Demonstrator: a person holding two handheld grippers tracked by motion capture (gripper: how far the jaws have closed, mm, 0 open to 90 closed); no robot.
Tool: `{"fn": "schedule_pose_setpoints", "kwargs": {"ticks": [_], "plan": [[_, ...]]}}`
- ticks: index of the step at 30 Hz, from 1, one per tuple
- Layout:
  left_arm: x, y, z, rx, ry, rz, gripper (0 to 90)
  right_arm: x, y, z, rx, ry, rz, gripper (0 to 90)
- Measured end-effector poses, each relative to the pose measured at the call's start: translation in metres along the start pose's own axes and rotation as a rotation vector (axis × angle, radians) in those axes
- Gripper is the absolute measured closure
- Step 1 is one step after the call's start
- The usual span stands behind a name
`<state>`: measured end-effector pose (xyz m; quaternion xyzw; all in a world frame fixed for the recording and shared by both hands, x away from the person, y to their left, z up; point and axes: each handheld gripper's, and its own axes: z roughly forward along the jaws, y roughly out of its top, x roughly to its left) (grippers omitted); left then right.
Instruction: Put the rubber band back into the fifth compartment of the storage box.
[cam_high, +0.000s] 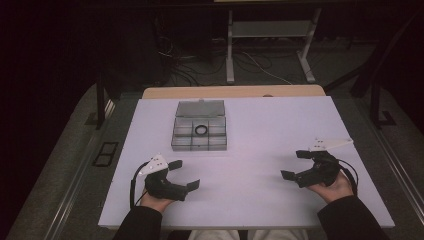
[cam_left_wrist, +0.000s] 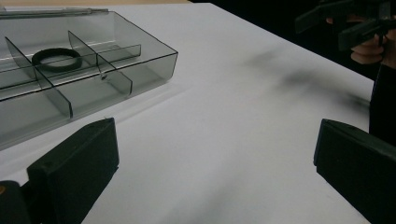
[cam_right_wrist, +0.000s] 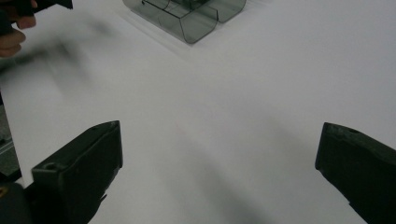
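A clear grey compartment box (cam_high: 199, 131) with its lid folded back sits at the middle far part of the white table (cam_high: 260, 125). A black ring (cam_high: 201, 130) lies in its middle compartment, and shows as a ring (cam_left_wrist: 57, 59) in the box (cam_left_wrist: 140, 60) in the left gripper view. My left gripper (cam_high: 184, 174) rests near the front left, open and empty, well short of the box. My right gripper (cam_high: 296, 164) sits at the front right, open and empty. The box's corner (cam_right_wrist: 187, 21) appears far ahead in the right gripper view.
A wooden desk edge (cam_high: 233, 91) runs behind the white table. Beyond it stand white table legs (cam_high: 230, 50) and loose cables (cam_high: 250, 62) on the dark floor. A dark frame post (cam_high: 100, 100) stands at the left.
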<state>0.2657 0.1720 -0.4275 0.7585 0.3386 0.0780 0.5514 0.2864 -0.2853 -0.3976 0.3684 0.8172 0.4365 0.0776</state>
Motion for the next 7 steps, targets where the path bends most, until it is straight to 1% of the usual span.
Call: {"fn": "schedule_pose_setpoints", "kwargs": {"ticks": [3,7], "plan": [[0.0,0.0,0.0,0.002,0.0,0.0,0.0,0.0,-0.011,-0.002,0.004,0.009,0.014,0.2],[0.0,0.0,0.001,0.003,0.0,0.0,0.0,-0.001,-0.025,-0.003,0.011,0.002,0.034,0.2]]}}
